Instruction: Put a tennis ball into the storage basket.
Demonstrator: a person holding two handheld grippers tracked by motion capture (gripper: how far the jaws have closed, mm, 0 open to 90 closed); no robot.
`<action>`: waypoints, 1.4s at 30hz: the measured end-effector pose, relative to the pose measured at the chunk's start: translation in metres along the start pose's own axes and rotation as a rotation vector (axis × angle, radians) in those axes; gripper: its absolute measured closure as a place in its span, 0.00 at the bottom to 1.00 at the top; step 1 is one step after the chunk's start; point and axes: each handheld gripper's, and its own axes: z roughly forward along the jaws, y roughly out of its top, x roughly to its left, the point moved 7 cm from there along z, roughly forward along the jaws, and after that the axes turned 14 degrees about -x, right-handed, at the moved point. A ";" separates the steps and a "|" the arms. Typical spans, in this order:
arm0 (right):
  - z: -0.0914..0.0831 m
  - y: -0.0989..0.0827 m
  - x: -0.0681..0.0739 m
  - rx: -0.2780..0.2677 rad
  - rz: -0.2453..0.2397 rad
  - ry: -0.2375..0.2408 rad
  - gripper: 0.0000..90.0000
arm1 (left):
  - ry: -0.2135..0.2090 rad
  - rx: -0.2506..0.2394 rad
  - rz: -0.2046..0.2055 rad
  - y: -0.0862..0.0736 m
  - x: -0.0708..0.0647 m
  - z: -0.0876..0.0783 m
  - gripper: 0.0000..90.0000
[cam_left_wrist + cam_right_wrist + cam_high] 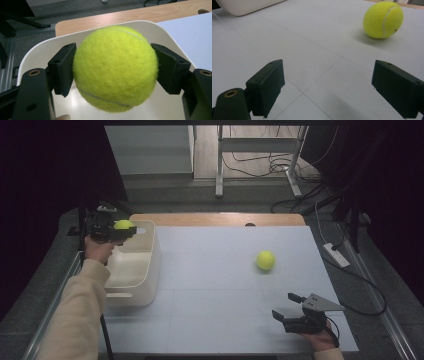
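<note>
Now white bin (145, 270) holds nothing; left hand-held gripper (125, 231) grips ball (123, 224) above it.

Bin (142, 270) at tabletop (215, 320) L edge; held ball (123, 225) above bin's far end; 2nd ball (265, 260) right-centre.

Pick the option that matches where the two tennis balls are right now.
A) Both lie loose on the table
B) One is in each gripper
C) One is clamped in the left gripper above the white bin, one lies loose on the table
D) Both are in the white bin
C: the left gripper is shut on one tennis ball above the white bin; the other tennis ball lies loose on the table, ahead of the open right gripper.
</note>
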 end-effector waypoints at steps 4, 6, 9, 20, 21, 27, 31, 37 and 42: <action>0.000 0.000 0.000 0.002 0.000 0.001 0.12 | -0.004 -0.004 -0.003 0.000 0.000 -0.001 0.29; 0.000 0.000 0.000 0.002 0.000 0.001 0.12 | -0.003 -0.002 -0.003 -0.001 0.000 0.000 0.29; 0.000 0.000 0.000 0.003 -0.001 0.001 0.12 | -0.002 -0.004 -0.002 0.000 0.000 -0.001 0.29; 0.000 0.000 0.000 0.002 -0.002 0.001 0.12 | 0.017 -0.024 -0.020 0.001 0.002 -0.002 0.28; 0.000 0.000 0.000 0.002 -0.001 0.002 0.12 | 0.020 -0.040 -0.023 0.003 0.003 -0.004 0.24; 0.000 0.000 0.000 0.002 -0.003 0.003 0.12 | -0.064 -0.085 -0.063 0.010 -0.007 -0.011 0.08; 0.000 0.000 0.000 0.003 -0.004 0.003 0.12 | -0.098 -0.107 -0.073 0.011 -0.013 -0.015 0.07; 0.000 0.000 0.000 0.003 -0.004 0.003 0.12 | -0.134 -0.151 -0.050 0.016 -0.024 -0.024 0.08; 0.000 0.000 0.000 -0.001 -0.001 0.003 0.12 | -0.178 -0.184 -0.030 0.021 -0.037 -0.033 0.08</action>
